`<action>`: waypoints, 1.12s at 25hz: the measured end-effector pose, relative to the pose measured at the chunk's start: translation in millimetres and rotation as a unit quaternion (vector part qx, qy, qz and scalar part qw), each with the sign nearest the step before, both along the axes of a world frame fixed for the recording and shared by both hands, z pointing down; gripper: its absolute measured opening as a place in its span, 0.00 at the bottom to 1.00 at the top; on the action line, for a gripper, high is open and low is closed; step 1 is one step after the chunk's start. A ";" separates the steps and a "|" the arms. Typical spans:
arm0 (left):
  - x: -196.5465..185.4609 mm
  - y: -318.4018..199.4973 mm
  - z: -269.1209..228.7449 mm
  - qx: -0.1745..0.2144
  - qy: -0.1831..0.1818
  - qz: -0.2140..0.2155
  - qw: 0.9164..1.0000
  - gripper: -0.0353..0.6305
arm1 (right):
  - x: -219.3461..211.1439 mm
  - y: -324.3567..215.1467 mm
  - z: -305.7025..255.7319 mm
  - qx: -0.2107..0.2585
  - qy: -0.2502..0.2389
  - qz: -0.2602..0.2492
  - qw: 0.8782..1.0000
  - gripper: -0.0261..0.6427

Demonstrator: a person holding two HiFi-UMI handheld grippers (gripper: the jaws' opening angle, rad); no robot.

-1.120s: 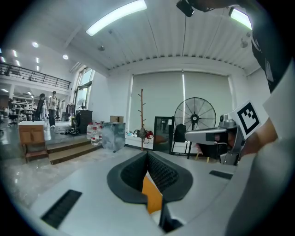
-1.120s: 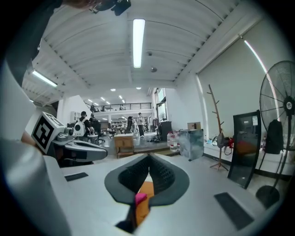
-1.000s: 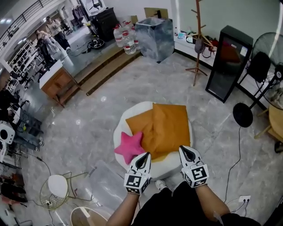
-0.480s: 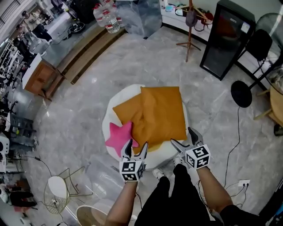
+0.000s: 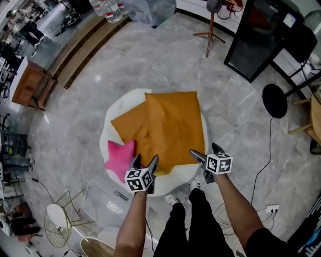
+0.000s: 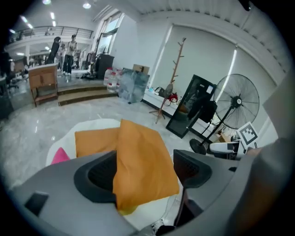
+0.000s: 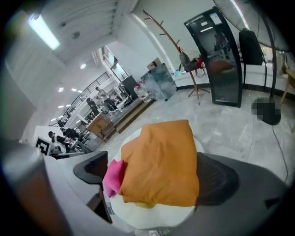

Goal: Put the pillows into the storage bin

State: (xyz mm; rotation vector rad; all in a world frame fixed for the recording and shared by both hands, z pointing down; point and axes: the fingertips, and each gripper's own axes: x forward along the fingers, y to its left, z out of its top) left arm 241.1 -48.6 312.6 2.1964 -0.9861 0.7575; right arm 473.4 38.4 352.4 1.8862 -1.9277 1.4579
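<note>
Two orange pillows, the top one (image 5: 173,125) overlapping the lower one (image 5: 126,125), lie on a round white pouf (image 5: 116,106). A pink star pillow (image 5: 119,156) rests at the pouf's near left. My left gripper (image 5: 144,160) hovers open at the near edge, between the star and the orange corner. My right gripper (image 5: 204,150) stands open by the top pillow's near right corner. Both sets of jaws have just been opening and grip nothing. The left gripper (image 6: 146,177) and right gripper (image 7: 154,175) each frame the orange pillow (image 6: 138,143) (image 7: 161,156). A clear bin (image 5: 106,198) sits on the floor, near left.
A wooden coat stand (image 5: 209,30), a black cabinet (image 5: 256,40) and a fan base (image 5: 275,100) stand beyond the pouf to the right. Water bottles (image 5: 108,10) and wooden steps are far left. A wire stool (image 5: 59,218) stands beside the bin. A cable (image 5: 261,165) trails right.
Both grippers went from shut to wide open. They dropped and moved forward to the pouf's near edge, and the view tilted further down.
</note>
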 end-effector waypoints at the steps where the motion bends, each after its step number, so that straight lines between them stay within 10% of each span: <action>1: 4.6 -6.9 19.6 -0.018 0.003 -0.008 1.000 0.60 | 6.1 -6.6 17.7 -0.009 -0.009 0.002 1.000 0.93; 13: 38.9 -71.3 207.9 -0.098 -0.052 -0.009 0.994 0.64 | 40.6 -48.1 233.1 -0.108 -0.093 -0.004 0.990 0.93; 28: 63.2 -91.2 330.6 -0.111 -0.069 0.023 0.991 0.63 | 35.9 -92.2 353.1 -0.124 -0.181 -0.095 0.971 0.80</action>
